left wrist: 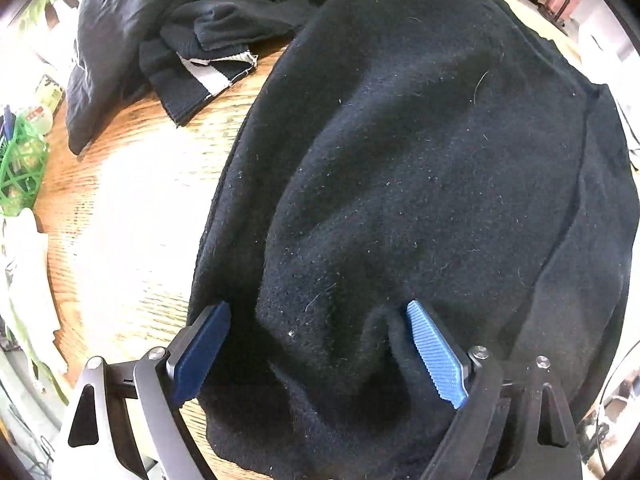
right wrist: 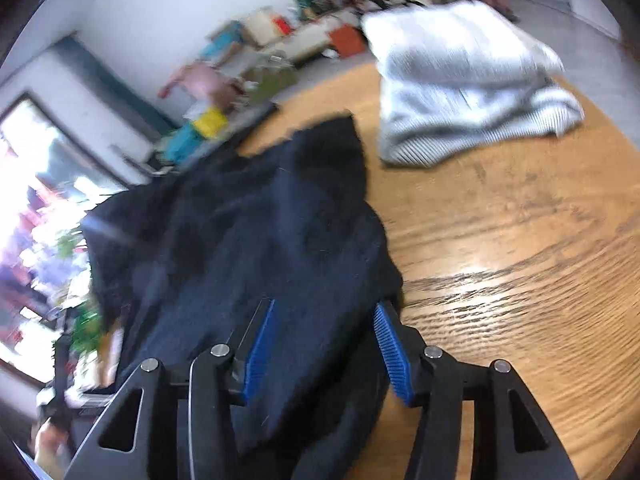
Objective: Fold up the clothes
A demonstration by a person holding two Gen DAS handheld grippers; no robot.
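hovering straight above the black fleece garment, the left gripper stands released, its blue ribbed pads spread wide with a low ridge of cloth rising between them but neither pad pressing on it. the garment lies on the round wooden table, its bulk spread from the near edge up toward the far side in the left wrist view, so its long axis seems to run away from the camera, with a folded flap or sleeve lying along its right side; which end is collar and which is hem i cannot tell. the right gripper sits half apart with dark cloth passing between its blue pads, yet the blur hides whether they pinch it, so i cannot tell if it grasps. the likely trouble: if the left jaws shut on that thick ridge they may gather several layers and drag the whole garment crooked, and a pull by the right side would bunch the fleece rather than crease it cleanly. a black knit piece with white stripes lies just beside the upper left edge and could be snagged along. a folded grey ribbed sweater rests well apart across the table.
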